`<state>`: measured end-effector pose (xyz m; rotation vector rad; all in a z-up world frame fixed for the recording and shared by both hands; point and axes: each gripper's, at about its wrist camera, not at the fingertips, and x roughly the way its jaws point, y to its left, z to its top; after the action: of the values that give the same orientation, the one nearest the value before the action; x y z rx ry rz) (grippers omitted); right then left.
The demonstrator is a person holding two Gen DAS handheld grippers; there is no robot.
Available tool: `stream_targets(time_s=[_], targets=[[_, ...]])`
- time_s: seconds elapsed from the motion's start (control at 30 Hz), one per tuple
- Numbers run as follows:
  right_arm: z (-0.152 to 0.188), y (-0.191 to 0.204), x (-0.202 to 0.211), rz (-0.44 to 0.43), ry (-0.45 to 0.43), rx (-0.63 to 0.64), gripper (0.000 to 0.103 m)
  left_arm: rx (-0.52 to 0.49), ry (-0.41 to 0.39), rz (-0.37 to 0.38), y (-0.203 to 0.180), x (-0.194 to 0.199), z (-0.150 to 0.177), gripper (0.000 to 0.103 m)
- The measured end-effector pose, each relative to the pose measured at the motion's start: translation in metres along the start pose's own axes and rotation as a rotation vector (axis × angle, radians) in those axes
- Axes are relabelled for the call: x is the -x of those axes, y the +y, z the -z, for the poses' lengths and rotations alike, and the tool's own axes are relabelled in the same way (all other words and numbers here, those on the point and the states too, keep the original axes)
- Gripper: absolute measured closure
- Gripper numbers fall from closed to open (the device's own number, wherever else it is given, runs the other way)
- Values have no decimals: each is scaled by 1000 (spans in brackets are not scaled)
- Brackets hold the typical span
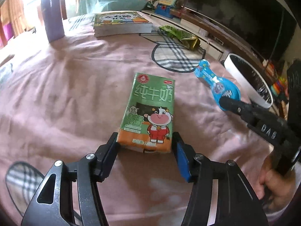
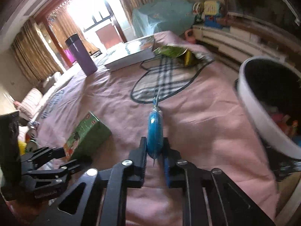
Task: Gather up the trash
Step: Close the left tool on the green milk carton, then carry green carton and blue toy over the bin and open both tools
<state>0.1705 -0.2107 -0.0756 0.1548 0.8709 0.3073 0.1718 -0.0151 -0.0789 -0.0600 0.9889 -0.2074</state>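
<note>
The left gripper (image 1: 144, 146) had its jaws set on either side of the near end of the milk carton (image 1: 150, 111), the pads against its sides in a grasp, most of the carton reaching out ahead of them on the pink bedspread (image 1: 65, 94). The right gripper (image 2: 155, 150) was clenched on the tail of a blue wrapper (image 2: 155, 130), which stuck out forward between the jaws. The white bin (image 2: 263, 116) stood just to the right of the right jaws. With so short a hold, the carton could pivot and slip on lifting; the thin wrapper might slide free before reaching the bin.
</note>
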Motion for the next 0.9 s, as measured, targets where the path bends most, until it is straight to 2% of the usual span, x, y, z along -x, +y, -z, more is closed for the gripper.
stream_targets(time_s=[0.1,0.2,0.33,0.37,0.53,0.63,0.7,0.73,0.9], targets=[[4,-4,4,2,-3,7,88,6,-4,-14,-5,0,0,39],[4,-8,7,-17,-14,1,84,1,-19,-68,-7,0,-2,29],[0,-8,3,-20,-10,4,73,5,-26,-92,-7,-7,-6,30],[0,-7,2,-20,-6,4,73,3,-21,-98,-8,-10,-7,30],[-2,-9,-1,-35,0,-17,73,1,-30,-90,-12,-11,-8,54],[-2,-14,-2,-43,3,-40,69,-4,-30,-79,-17,-11,-8,54],[-2,-15,-1,-45,2,-40,76,-9,-35,-77,-20,-8,-7,55],[-2,-14,1,-44,-3,-33,89,-12,-37,-74,-23,-7,-7,55],[3,-10,22,-49,-64,-7,89,-48,-67,-61,-39,5,-6,55]])
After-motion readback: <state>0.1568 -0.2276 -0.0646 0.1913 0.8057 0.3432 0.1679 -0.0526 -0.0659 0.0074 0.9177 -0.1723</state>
